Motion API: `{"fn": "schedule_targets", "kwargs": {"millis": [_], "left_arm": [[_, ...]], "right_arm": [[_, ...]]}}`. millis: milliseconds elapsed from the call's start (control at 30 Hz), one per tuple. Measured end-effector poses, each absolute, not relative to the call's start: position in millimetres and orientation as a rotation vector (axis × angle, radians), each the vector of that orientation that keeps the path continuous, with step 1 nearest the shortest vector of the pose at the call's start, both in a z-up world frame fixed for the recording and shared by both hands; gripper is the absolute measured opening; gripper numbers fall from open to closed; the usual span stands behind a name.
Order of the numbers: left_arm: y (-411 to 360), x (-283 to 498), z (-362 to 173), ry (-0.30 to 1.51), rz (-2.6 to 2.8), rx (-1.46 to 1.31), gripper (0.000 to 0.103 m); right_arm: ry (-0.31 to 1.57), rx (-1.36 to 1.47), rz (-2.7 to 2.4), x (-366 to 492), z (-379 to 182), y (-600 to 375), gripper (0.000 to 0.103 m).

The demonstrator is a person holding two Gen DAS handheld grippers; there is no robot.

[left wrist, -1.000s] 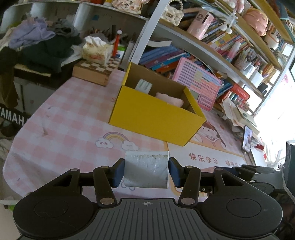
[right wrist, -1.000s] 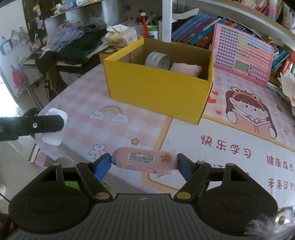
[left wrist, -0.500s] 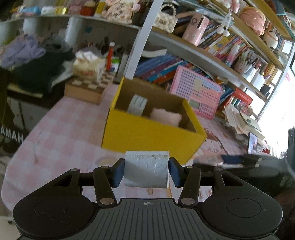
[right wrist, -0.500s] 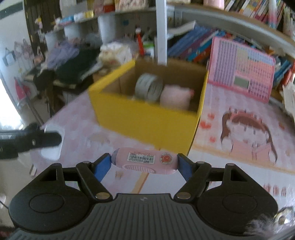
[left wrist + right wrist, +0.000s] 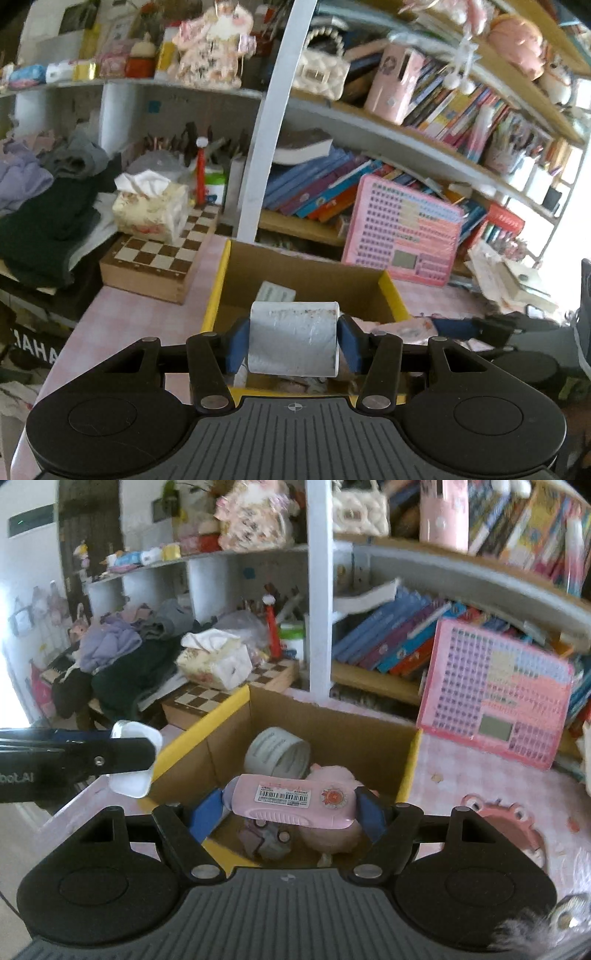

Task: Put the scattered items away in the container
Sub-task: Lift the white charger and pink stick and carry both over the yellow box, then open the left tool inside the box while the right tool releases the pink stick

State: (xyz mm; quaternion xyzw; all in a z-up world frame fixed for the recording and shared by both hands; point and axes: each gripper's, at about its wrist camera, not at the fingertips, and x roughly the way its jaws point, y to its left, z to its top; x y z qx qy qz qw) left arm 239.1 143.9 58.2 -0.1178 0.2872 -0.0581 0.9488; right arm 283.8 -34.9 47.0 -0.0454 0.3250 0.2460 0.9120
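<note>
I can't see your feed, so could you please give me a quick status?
Left gripper shut on white block. Right gripper shut on pink case. Both over yellow box. Nothing in the way.

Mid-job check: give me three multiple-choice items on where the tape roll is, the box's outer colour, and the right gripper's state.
1. The tape roll lies:
A. inside the cardboard box
B. on the chessboard
C. on the shelf

2. The box's outside is:
A. pink
B. yellow
C. white

3. The right gripper is:
A. open, empty
B. out of view
C. shut on the pink case

Key: 1 A, the roll leans against the box's inner wall. 2 B, its rim and corners show yellow. 3 C, both pads press the case's ends.
</note>
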Motion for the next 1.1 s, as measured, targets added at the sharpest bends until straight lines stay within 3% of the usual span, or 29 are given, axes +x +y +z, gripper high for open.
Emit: {"fn": "schedule_targets", "kwargs": {"millis": [433, 833, 900, 967, 1100], "left_arm": [[118, 330, 6, 0.816, -0.091, -0.180, 0.050], [97, 358, -10, 0.867, -0.049, -0.116, 0.051], [93, 355, -7, 0.847, -0.038, -0.097, 0.055], [92, 352, -1, 0.820, -0.040, -0.085, 0.075], [92, 340, 17, 0.759, -0.058, -0.082, 0.077]], "right_arm": [[0.884, -0.050, 0.584, 342, -16, -5, 0.076], [0.893, -0.078, 0.639, 353, -26, -7, 0.077], [0.887, -0.066, 0.655, 354, -25, -9, 0.081], [0.883, -0.054, 0.660, 354, -24, -11, 0.083], [0.853, -0.030, 0.667, 351, -12, -20, 0.083]]}}
